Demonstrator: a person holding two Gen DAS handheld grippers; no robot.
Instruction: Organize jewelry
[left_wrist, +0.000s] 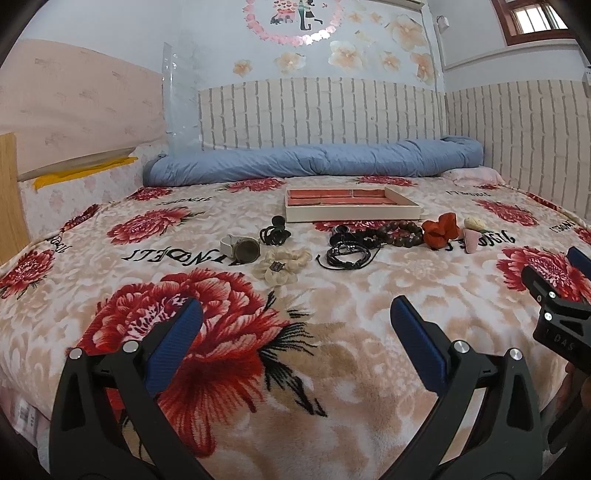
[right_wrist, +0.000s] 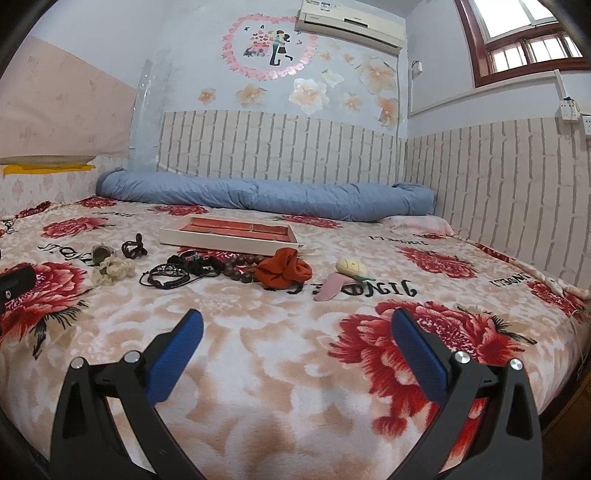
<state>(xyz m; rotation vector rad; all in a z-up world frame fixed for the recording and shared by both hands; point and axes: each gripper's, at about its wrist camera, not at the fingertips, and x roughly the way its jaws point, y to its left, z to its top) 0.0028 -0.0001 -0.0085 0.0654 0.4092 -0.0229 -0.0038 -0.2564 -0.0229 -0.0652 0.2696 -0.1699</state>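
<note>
Left claw (left_wrist: 295, 317) wide open, empty, above floral blanket (left_wrist: 332, 350); right claw (right_wrist: 297, 328) wide open, empty

Jewelry tray (left_wrist: 351, 206) mid-bed, long axis left-right, red compartments up

Row before tray, left to right: watch (left_wrist: 242, 247), cream scrunchie (left_wrist: 282, 264), black cord bracelets (left_wrist: 347, 254), wooden bead bracelet (left_wrist: 397, 234), orange scrunchie (left_wrist: 441, 230)

Floral blanket (left_wrist: 332, 350) carries tray (left_wrist: 351, 213), bracelets (left_wrist: 395, 234), scrunchies (left_wrist: 284, 263).

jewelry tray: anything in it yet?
Looks empty: the tray shows only bare red compartments; the beads and cords lie on the blanket.
</note>
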